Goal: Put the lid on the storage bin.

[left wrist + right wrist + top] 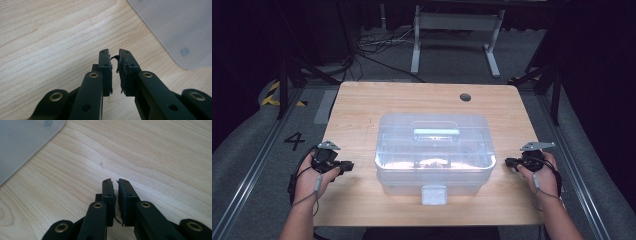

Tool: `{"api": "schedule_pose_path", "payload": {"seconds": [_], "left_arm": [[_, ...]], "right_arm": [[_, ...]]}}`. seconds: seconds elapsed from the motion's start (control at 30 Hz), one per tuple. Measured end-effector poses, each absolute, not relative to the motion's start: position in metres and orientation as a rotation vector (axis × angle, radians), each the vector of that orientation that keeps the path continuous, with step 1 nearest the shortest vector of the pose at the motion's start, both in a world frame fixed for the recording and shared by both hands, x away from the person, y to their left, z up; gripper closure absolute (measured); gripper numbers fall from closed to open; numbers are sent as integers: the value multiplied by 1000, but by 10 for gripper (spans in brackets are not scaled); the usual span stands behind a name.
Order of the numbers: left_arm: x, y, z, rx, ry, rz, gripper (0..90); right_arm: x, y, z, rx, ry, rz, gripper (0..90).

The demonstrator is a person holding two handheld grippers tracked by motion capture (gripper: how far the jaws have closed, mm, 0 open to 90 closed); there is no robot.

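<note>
Beside the clear storage box | we hold left gripper and right gripper flanking it, jaws nearly together, empty | step: approach | next: we likely must spread jaws, reach front latch.

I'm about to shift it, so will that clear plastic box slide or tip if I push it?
The box sits low and wide on the smooth wooden table, so it would probably slide, not tip. Its walls look stiff. It may be fairly light.

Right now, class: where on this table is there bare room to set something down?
Bare wood runs behind the clear lidded box toward the far edge and cable hole. Side strips are crowded by the left gripper and right gripper.
</note>
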State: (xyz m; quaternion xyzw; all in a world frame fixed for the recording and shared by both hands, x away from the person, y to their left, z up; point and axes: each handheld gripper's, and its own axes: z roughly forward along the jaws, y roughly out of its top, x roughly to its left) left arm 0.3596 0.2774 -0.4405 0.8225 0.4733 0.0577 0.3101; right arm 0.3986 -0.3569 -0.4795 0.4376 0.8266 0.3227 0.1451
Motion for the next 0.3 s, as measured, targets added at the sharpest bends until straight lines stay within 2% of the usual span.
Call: {"api": "schedule_pose_path", "payload": {"seconds": [0.17,0.3], "left_arm": [[359,277,-440,2162,1239,154,805],[359,278,-438,2152,1228,151,787]], "right_arm": [[398,-358,-479,1268,2367,946,818],[398,-359,-477,1270,2348,972,763]]}}
